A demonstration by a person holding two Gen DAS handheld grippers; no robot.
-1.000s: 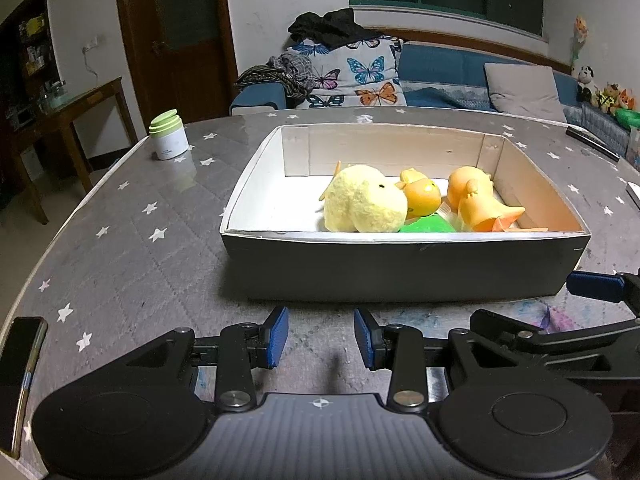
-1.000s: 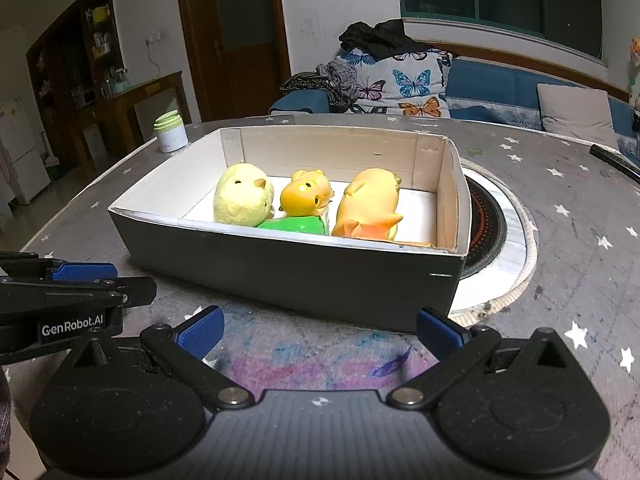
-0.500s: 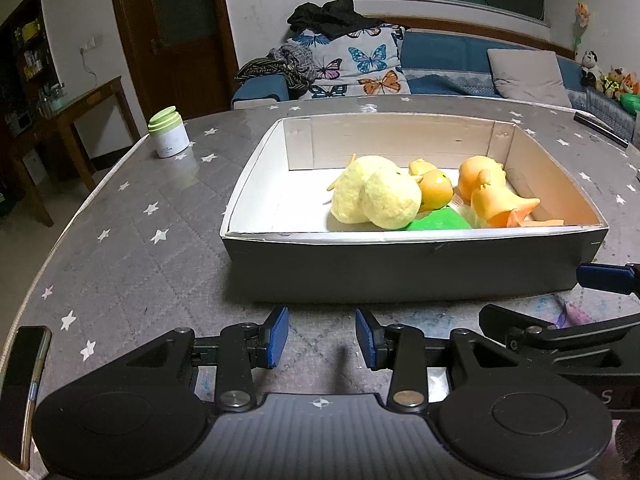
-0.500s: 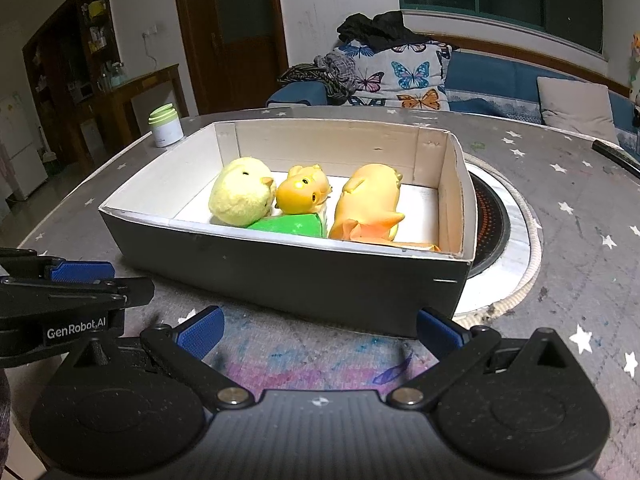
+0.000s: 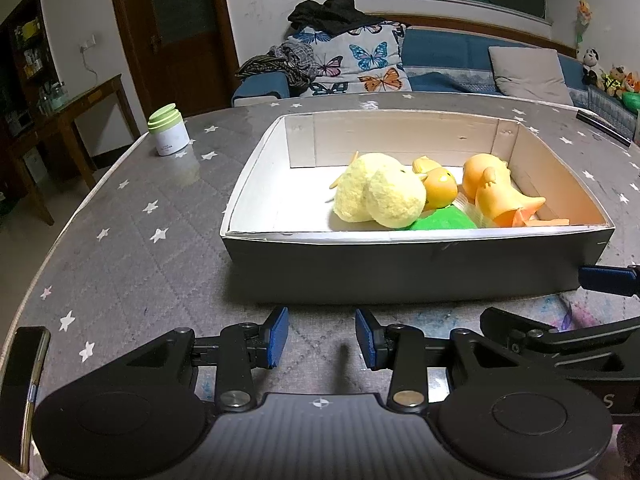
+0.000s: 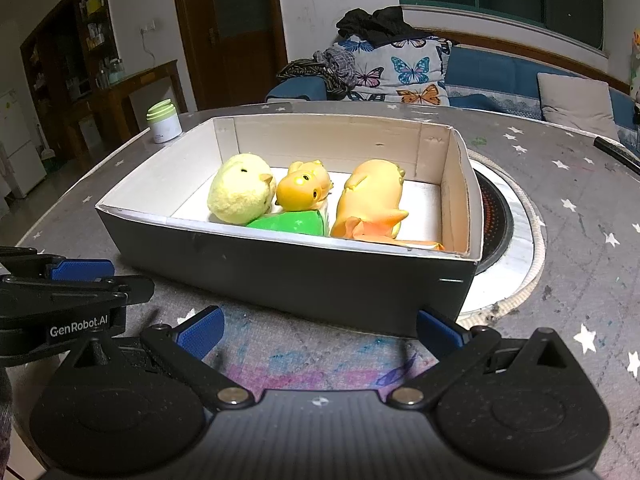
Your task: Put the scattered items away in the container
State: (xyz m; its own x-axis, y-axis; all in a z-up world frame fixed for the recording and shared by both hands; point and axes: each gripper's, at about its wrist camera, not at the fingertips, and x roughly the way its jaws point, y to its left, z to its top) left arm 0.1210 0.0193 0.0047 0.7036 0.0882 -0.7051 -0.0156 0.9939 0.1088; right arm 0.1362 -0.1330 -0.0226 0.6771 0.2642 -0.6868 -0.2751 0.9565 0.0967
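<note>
1. Left gripper (image 5: 321, 338) tilts down toward the table (image 5: 132, 264), jaws apart, empty.
2. Right gripper (image 6: 318, 328) tilts likewise, spread wide, empty.
3. Toys (image 6: 240, 194) lie inside the box (image 6: 320, 276).

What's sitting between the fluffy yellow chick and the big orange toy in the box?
A small orange duck above a green piece, seen best from the right wrist.
</note>
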